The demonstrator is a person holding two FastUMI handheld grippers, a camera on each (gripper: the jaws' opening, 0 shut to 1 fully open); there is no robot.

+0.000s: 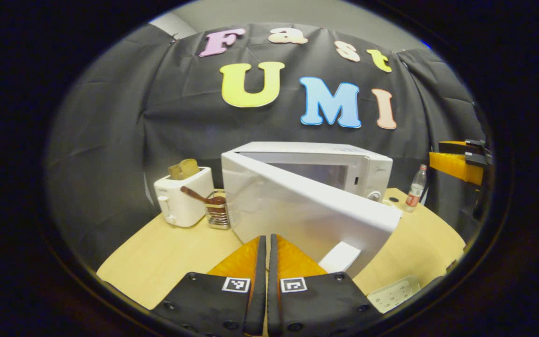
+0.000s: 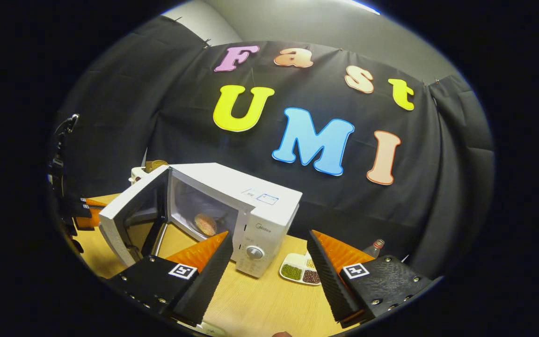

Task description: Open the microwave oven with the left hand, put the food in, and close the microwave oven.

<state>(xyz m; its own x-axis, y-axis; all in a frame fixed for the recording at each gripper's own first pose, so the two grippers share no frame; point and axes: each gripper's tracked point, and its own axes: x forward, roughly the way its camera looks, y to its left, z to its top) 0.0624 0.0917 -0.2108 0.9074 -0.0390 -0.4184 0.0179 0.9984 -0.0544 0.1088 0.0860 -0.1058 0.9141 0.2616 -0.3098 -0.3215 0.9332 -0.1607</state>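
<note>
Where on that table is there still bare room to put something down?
Bare wood lies in front of the toaster, left of the open door, and in front of the microwave near the divided dish. It is crowded where the spoon jar sits between toaster and door.

- Ahead and to the left of your left tool, a white toaster (image 1: 183,196) stands on the wooden table (image 1: 166,255), with bread in its slot.
- Just right of it, a wire holder (image 1: 216,213) with a brown-handled utensil.
- Far right, a clear bottle (image 1: 415,188).
- Between your right tool's fingers, a divided dish (image 2: 301,270) of beans.
</note>
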